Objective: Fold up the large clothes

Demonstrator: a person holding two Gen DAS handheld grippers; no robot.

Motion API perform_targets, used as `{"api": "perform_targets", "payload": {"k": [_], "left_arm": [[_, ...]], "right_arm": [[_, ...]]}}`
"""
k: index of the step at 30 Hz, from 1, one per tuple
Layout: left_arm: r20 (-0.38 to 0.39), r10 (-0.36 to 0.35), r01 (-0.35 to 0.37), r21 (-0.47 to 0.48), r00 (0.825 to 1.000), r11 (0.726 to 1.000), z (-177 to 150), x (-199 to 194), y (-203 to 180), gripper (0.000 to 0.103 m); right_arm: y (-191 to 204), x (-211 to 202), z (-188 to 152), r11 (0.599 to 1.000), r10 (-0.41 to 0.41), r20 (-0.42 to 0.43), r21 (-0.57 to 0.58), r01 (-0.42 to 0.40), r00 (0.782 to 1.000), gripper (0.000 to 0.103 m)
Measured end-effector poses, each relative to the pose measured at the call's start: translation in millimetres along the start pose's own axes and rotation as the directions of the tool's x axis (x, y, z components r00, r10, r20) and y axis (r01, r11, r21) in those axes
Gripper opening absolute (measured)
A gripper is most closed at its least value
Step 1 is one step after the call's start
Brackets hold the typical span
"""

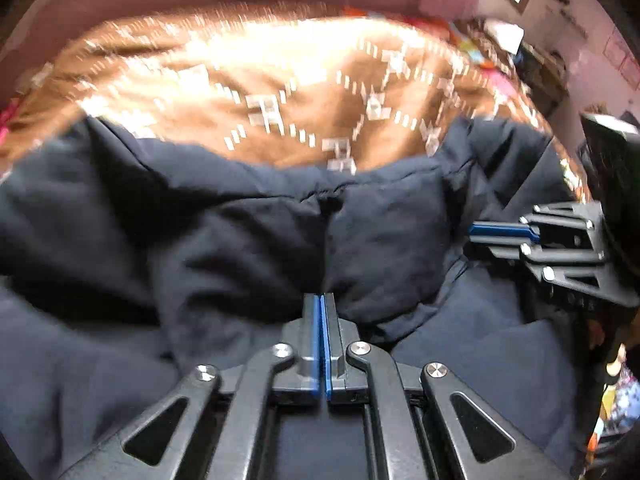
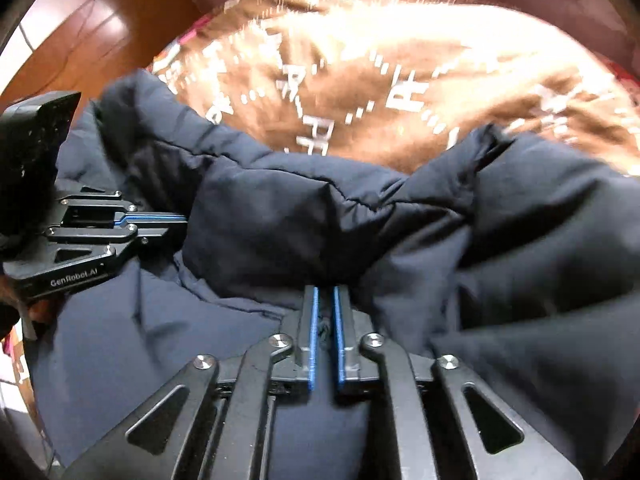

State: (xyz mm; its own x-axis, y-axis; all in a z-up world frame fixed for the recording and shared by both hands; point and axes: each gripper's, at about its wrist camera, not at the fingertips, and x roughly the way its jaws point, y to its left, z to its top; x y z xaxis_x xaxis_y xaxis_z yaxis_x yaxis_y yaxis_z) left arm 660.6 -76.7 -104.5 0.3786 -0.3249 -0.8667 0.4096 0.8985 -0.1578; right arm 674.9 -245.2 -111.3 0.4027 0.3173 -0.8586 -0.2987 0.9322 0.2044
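**Dark padded jacket gripped from both sides over a brown blanket**

A brown blanket point(image 1: 280, 92) with a pale geometric pattern covers the surface behind, brightly lit and blurred. On top of it lies the navy padded jacket point(image 1: 240, 248), bunched into thick rolls that fill the lower part of both views (its far edge makes a humped ridge against the blanket).

The left gripper point(image 1: 322, 308) has its blue-lined fingers point(image 1: 316, 336) pressed together with almost no gap, their tips buried in a jacket fold, so it is clenched on the cloth. The right gripper point(image 2: 325, 300) keeps a narrow gap between its fingers point(image 2: 341, 332), and dark fabric sits pinched in that gap. Each gripper appears side-on in the other's view, fingers closed at the jacket's edge. A strip of wooden floor point(image 2: 80, 28) shows at the right view's upper left.
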Motion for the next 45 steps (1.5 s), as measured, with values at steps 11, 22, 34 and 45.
{"api": "perform_targets", "payload": {"k": [11, 22, 34, 45], "left_arm": [[0.182, 0.105, -0.088, -0.101, 0.978, 0.991, -9.9, -101.1, -8.9, 0.079], [0.305, 0.153, -0.084, -0.227, 0.940, 0.970, -52.4, -178.2, -20.1, 0.094], [0.490, 0.211, -0.105, -0.234, 0.846, 0.967, -117.3, -262.6, -45.7, 0.103], [0.512, 0.308, -0.194, -0.264, 0.802, 0.945, -211.2, -344.3, -99.5, 0.103]], "right_arm": [[1.7, -129.4, -39.2, 0.999, -0.023, 0.241, 0.051, 0.011, 0.970, 0.067], [42.8, -213.2, -67.2, 0.993, -0.115, 0.417, 0.061, 0.098, 0.901, 0.100], [82.7, -289.5, -118.9, 0.991, -0.116, 0.595, 0.014, 0.134, 0.795, 0.101], [144.3, -354.1, -208.6, 0.994, -0.101, 0.606, 0.026, 0.107, 0.789, 0.101]]}}
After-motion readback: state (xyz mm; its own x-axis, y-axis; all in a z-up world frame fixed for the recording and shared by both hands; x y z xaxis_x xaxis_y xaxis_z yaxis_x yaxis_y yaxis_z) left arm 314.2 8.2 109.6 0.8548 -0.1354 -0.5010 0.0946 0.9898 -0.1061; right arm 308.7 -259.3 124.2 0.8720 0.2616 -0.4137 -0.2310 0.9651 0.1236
